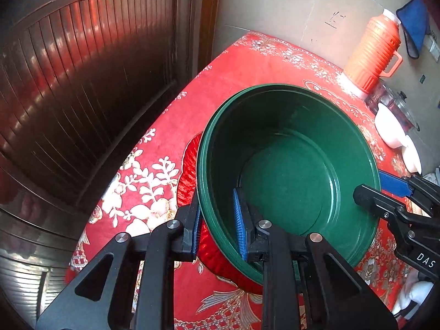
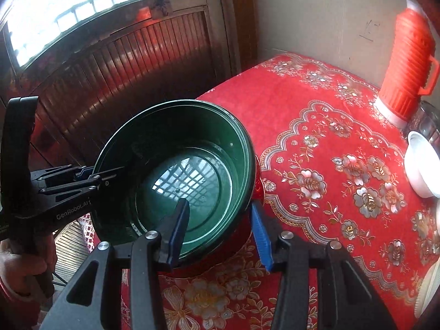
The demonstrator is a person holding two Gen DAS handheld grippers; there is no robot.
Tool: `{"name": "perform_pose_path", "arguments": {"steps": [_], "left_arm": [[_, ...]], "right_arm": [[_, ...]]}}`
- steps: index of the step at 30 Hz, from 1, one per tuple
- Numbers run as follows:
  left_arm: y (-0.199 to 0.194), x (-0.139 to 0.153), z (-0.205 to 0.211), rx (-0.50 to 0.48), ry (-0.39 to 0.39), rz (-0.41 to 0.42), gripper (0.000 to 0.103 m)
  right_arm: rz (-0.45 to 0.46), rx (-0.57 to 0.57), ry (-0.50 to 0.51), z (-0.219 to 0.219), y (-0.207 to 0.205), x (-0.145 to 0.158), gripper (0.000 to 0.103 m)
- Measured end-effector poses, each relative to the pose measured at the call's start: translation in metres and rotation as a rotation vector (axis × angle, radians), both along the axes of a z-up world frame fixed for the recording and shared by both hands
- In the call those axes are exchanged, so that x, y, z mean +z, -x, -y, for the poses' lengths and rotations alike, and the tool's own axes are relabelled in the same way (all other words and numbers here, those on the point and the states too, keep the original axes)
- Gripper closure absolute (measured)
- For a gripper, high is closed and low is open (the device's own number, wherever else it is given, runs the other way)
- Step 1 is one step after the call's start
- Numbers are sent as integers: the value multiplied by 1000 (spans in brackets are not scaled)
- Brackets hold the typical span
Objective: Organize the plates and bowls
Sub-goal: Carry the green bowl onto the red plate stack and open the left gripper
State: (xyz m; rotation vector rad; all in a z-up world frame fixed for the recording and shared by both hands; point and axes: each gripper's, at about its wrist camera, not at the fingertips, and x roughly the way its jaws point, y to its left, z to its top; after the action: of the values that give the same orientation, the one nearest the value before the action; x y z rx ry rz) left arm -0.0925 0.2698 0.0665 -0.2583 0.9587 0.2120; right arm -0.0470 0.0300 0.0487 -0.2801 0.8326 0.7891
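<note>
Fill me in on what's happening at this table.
A person holds a tool in each hand, both on one green basin over the red floral tablecloth. The left tool is clamped on its near rim. The right tool straddles the opposite rim, its fingers apart and not pressing. White bowls and an orange thermos stand by the wall.

Basin (image 2: 176, 170) at table's (image 2: 316, 115) left edge, partly overhanging. Each gripper straddles its rim, left gripper (image 1: 217, 220) and right gripper (image 2: 220, 233). Flask (image 2: 409, 66) at far right corner; bowl (image 2: 420, 165) before it, right edge.
</note>
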Motion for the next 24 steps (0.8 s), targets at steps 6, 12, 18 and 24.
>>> {"name": "perform_pose_path", "arguments": {"steps": [6, 12, 18, 24], "left_arm": [[2, -3, 0, 3, 0, -1, 82], [1, -6, -1, 11, 10, 6, 82], [1, -8, -7, 30, 39, 17, 78], [5, 2, -7, 36, 34, 68, 52]], "right_arm": [[-20, 7, 30, -6, -1, -9, 55], [-37, 5, 30, -5, -3, -13, 53], [-52, 13, 28, -8, -5, -12, 51], [-48, -6, 29, -6, -7, -11, 47]]}}
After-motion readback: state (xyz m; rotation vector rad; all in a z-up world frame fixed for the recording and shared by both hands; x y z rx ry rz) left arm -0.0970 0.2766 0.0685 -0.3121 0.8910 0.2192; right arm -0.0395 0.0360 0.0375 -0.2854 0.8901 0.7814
